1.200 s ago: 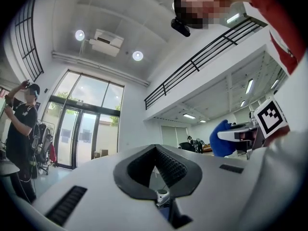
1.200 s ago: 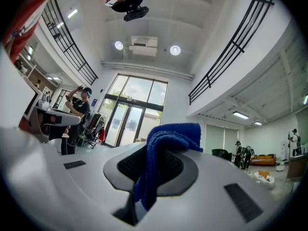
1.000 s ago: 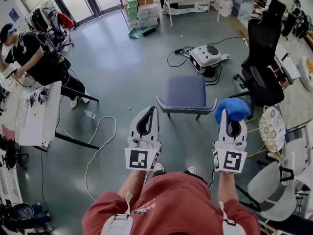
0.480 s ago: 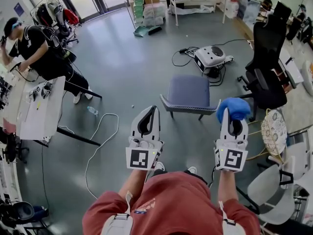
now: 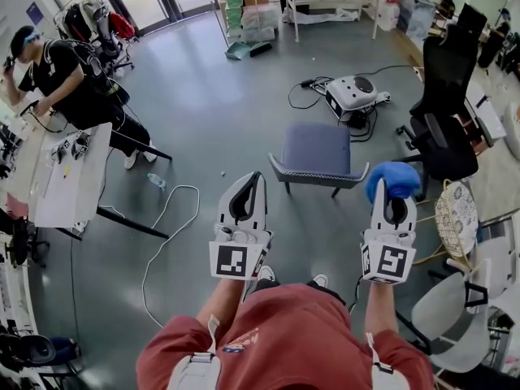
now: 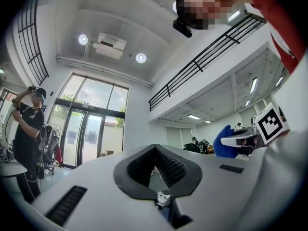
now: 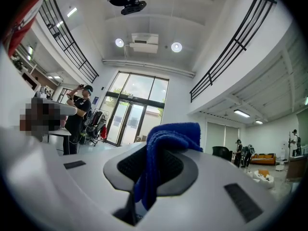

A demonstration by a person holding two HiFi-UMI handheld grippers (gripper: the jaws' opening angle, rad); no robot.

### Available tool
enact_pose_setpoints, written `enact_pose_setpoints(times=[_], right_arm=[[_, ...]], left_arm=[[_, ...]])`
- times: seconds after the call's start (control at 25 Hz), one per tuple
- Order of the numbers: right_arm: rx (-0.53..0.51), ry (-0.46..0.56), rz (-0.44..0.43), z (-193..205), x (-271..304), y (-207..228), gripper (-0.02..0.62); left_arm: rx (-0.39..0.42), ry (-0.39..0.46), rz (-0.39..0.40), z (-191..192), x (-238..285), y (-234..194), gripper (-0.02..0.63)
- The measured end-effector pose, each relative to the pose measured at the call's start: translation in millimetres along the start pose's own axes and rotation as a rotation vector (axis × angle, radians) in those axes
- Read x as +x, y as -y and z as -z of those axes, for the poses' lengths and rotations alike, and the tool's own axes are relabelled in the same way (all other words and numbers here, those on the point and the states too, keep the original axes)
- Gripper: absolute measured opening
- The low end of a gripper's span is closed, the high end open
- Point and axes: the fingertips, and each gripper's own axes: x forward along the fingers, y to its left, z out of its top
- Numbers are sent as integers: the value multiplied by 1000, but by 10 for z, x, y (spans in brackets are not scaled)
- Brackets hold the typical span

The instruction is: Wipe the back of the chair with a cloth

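Observation:
A blue-grey chair (image 5: 315,153) stands on the grey floor ahead of me, its back rim nearest me. My left gripper (image 5: 255,177) is raised to the chair's lower left, shut with nothing between its jaws (image 6: 155,148). My right gripper (image 5: 392,197) is held to the chair's right, shut on a blue cloth (image 5: 393,180). The cloth (image 7: 167,139) bunches over the right gripper (image 7: 155,150) and hangs down between its pads. Neither gripper touches the chair. The cloth (image 6: 223,140) also shows at the right in the left gripper view.
A black office chair (image 5: 443,96) and a white machine (image 5: 354,93) with cables stand beyond the chair. A wire stool (image 5: 455,216) and pale chairs are at the right. A white table (image 5: 69,181), a floor cable (image 5: 166,226) and a person (image 5: 65,75) are at the left.
The head view has shifted slightly, so the chair sits a little further right in the frame. Both grippers keep their pose, and the cloth stays in the right one.

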Motion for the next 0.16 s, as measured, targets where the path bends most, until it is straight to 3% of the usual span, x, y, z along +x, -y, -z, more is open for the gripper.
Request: enact_pose_setpoints(times=[0.16], right_arm=[[11, -2, 8, 32, -41, 2, 61]], left_arm=[[-4, 0, 3, -1, -25, 23, 14]])
